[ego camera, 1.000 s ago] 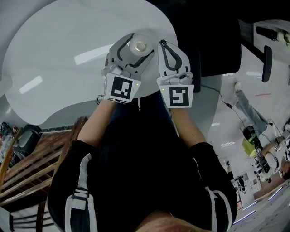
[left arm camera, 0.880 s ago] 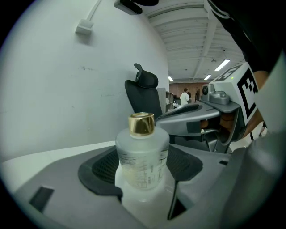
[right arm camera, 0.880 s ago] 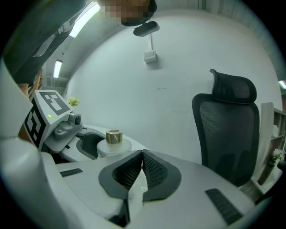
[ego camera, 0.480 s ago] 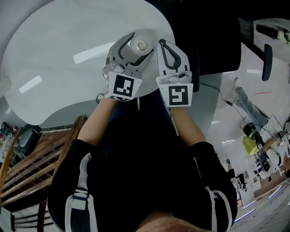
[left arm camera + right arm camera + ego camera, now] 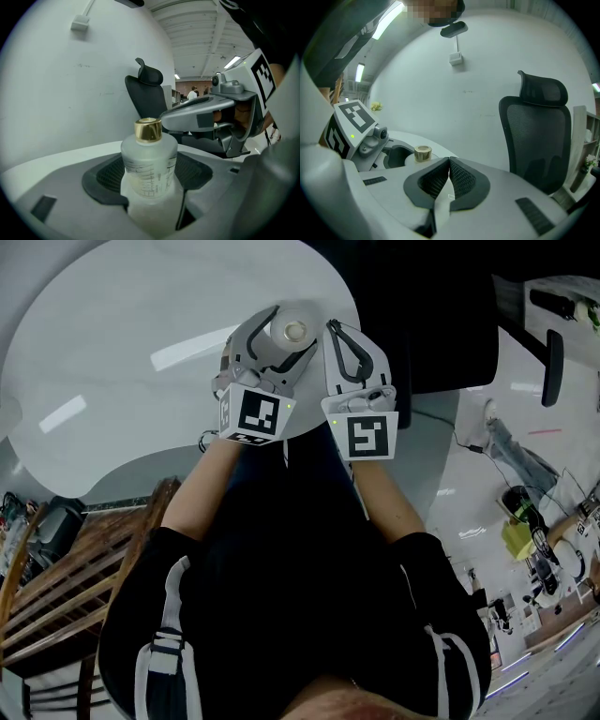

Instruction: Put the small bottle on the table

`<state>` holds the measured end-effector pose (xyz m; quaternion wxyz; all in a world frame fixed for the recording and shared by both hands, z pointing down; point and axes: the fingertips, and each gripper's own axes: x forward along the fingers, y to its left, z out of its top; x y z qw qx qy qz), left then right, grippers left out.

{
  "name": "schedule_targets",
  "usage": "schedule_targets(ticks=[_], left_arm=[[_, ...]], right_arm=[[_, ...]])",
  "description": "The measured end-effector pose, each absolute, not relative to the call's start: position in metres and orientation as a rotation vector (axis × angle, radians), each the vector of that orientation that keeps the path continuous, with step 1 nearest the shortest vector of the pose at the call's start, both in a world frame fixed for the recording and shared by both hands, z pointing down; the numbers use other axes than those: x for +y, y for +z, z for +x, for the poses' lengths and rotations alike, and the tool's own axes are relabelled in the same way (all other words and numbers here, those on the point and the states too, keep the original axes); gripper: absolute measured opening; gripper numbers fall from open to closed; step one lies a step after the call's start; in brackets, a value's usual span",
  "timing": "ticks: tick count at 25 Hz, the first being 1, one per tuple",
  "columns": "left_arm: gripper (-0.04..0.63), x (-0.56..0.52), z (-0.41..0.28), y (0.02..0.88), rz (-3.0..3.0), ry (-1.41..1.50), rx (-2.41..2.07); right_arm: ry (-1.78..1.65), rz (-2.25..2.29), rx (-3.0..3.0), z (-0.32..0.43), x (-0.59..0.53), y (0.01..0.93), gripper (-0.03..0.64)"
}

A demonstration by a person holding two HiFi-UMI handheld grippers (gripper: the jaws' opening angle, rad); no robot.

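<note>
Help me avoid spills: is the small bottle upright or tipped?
Upright: the small bottle, in the left tool, has its gold cap on top.

This looks like a big work room, like an office or a lab. There is a round white worktop [image 5: 103, 343] and a black office chair [image 5: 539, 136] with a net back and a head rest. Long strip lights [image 5: 233, 61] run along a high ceiling. Some people [image 5: 192, 93] stand far off at the back of the room. The floor [image 5: 450, 512] is pale and shiny, and a cable [image 5: 466, 454] lies across it. A wooden chair [image 5: 84, 568] stands by the worktop. The wall [image 5: 454, 108] is plain white with a small box [image 5: 456, 58] on it.
</note>
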<state>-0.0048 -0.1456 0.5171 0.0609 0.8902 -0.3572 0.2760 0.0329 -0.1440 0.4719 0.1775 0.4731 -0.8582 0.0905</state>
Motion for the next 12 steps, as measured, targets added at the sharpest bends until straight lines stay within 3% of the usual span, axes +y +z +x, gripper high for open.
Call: schedule_targets(ticks=[12], left_arm=[[0.328, -0.1496, -0.0046, 0.5206, 2.706, 0.798, -1.076]], right_arm=[[0.259, 1.326, -2.43, 0.0299, -0.1427, 0.4725, 0.023]])
